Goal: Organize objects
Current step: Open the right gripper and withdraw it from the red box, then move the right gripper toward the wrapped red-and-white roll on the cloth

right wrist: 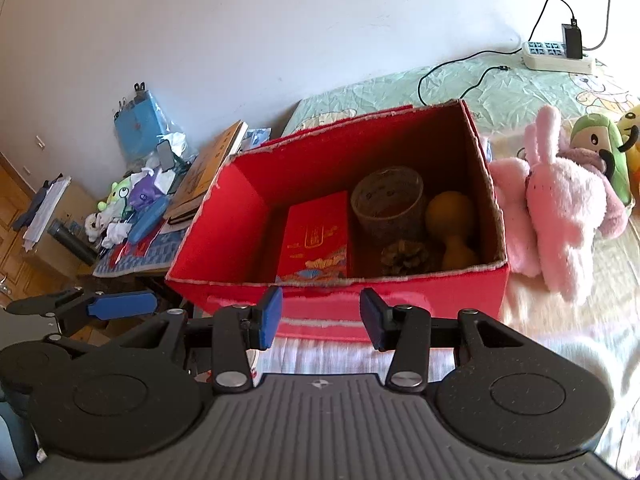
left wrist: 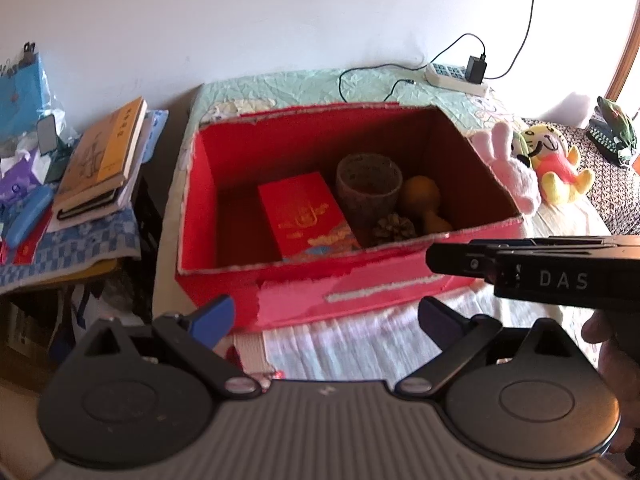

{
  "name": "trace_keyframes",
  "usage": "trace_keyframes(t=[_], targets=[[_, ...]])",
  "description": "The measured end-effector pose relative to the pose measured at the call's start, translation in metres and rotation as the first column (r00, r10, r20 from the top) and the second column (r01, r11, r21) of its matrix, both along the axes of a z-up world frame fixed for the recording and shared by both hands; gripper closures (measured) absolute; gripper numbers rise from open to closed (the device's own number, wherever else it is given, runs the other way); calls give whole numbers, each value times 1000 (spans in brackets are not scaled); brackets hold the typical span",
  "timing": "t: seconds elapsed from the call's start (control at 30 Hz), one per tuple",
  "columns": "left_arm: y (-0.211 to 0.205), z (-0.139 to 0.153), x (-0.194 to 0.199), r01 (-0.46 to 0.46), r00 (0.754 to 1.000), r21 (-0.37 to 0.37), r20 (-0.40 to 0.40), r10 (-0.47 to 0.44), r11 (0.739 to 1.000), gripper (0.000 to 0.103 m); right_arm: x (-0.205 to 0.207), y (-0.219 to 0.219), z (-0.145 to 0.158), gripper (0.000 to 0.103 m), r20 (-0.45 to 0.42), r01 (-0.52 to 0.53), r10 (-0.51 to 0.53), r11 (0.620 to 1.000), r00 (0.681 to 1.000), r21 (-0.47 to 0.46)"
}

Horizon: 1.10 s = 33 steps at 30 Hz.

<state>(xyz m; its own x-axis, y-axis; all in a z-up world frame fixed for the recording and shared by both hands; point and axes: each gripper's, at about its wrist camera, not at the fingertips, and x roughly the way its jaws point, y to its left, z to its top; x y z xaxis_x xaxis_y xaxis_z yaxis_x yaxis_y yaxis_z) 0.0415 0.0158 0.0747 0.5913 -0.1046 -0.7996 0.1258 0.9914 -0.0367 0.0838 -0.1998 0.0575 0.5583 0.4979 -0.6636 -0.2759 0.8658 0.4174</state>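
Red box [right wrist: 304,312], pink plush rabbit [right wrist: 568,208] beside, books [left wrist: 100,160] left

Black tongs [right wrist: 320,318] with blue pads [right wrist: 269,317], silver screws, ribbed grey housing.

Red packet [right wrist: 318,236] bottom hidden by box [right wrist: 340,312] front wall; yellow toy [right wrist: 632,140] cut off by frame edge.
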Motion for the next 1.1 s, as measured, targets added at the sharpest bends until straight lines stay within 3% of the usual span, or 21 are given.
trace_keyframes(t=[0.53, 1.1], targets=[[-7, -36, -15, -42, 993, -7, -110, 41, 999, 6, -14, 1, -27, 56, -110, -37, 33, 999, 993, -31], [0, -55, -24, -72, 984, -3, -162, 71, 997, 7, -22, 10, -49, 56, -228, -73, 61, 996, 972, -44]])
